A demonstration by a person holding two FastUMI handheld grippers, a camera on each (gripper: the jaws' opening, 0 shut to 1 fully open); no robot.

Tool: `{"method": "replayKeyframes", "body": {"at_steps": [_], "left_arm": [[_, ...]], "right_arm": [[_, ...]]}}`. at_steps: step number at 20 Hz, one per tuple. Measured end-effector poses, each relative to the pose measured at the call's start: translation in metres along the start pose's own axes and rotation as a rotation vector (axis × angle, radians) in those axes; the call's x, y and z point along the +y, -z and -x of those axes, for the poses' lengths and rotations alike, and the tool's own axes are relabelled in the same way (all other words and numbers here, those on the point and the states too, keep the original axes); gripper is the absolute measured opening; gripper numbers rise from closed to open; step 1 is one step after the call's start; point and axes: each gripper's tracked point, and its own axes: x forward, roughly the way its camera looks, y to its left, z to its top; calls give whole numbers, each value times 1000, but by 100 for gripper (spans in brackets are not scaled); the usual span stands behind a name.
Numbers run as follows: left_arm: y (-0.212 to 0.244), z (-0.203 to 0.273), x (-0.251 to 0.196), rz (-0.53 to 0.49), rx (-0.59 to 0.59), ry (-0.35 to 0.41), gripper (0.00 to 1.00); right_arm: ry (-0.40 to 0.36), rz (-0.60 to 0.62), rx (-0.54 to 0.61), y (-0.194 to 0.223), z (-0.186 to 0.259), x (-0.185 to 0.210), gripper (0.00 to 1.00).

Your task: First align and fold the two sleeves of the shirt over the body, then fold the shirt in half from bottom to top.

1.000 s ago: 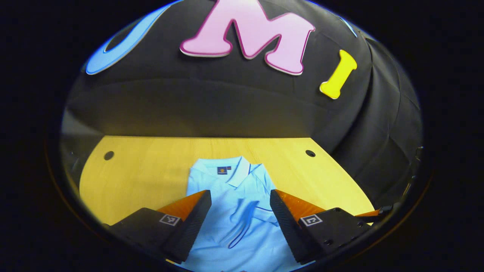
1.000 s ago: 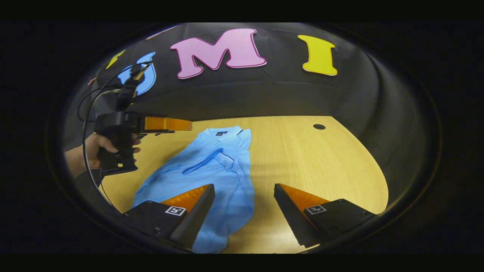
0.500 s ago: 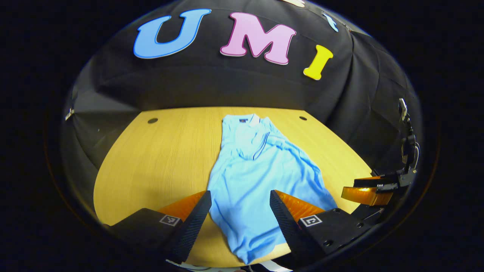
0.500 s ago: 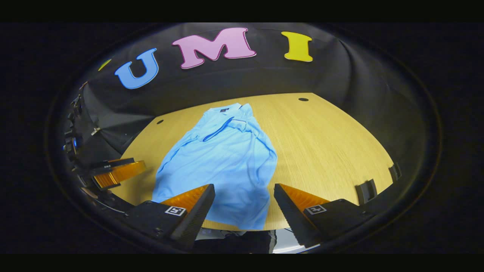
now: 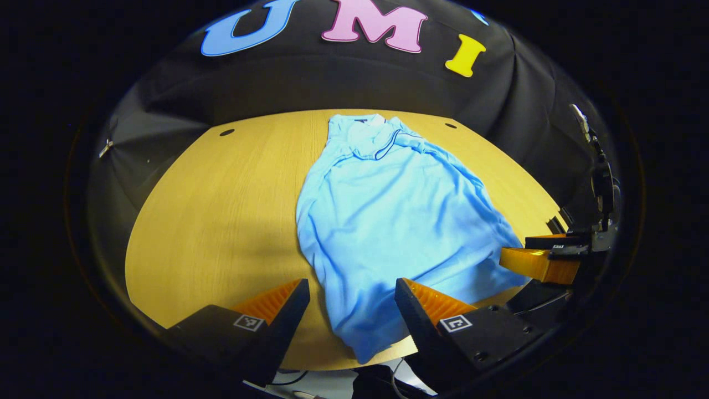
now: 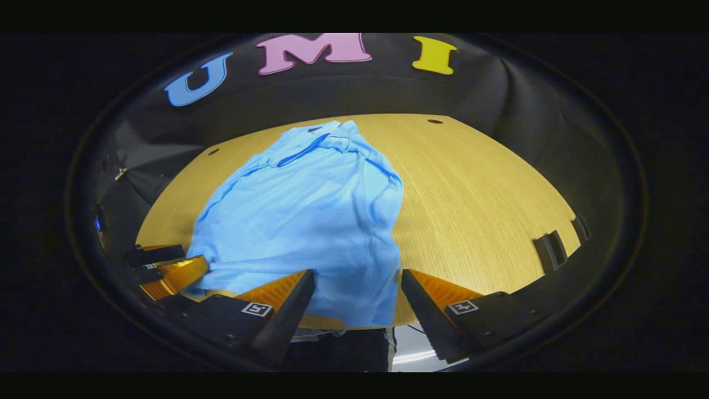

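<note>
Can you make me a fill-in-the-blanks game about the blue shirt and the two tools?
1. The shirt lies on a wooden ____.
2. The shirt's colour is light ____.
3. The fingers of the left tool stand ____, with nothing between them.
4. The shirt's collar lies at the ____ end of the table, away from the right tool.

Missing words: table; blue; open; far

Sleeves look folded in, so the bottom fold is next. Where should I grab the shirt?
Take the shirt at its hem, one corner per tongs, coming in low from the table's near edge. The hem lies nearest both open tongs, left and right, collar far.
</note>
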Motion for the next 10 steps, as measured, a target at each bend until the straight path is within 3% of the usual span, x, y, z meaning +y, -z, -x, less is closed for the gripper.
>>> {"method": "replayKeyframes", "body": {"at_steps": [3,4,5,7,9,10], "left_arm": [[5,-3,0,1,7,-3,100],[7,-4,-2,-11,17,-2,100],[8,-6,1,-32,19,-19,98],[8,-9,3,-66,21,-37,88],[6,-11,-1,-70,12,-24,78],[5,-12,-4,-67,8,-19,73]], "right_arm": [[13,64,14,7,-6,-2,99],[9,78,18,9,-5,-1,92],[2,83,21,9,-6,0,99],[0,83,29,10,-6,-2,99],[-7,82,32,8,-7,-3,86],[-7,82,29,5,-8,-3,64]]}}
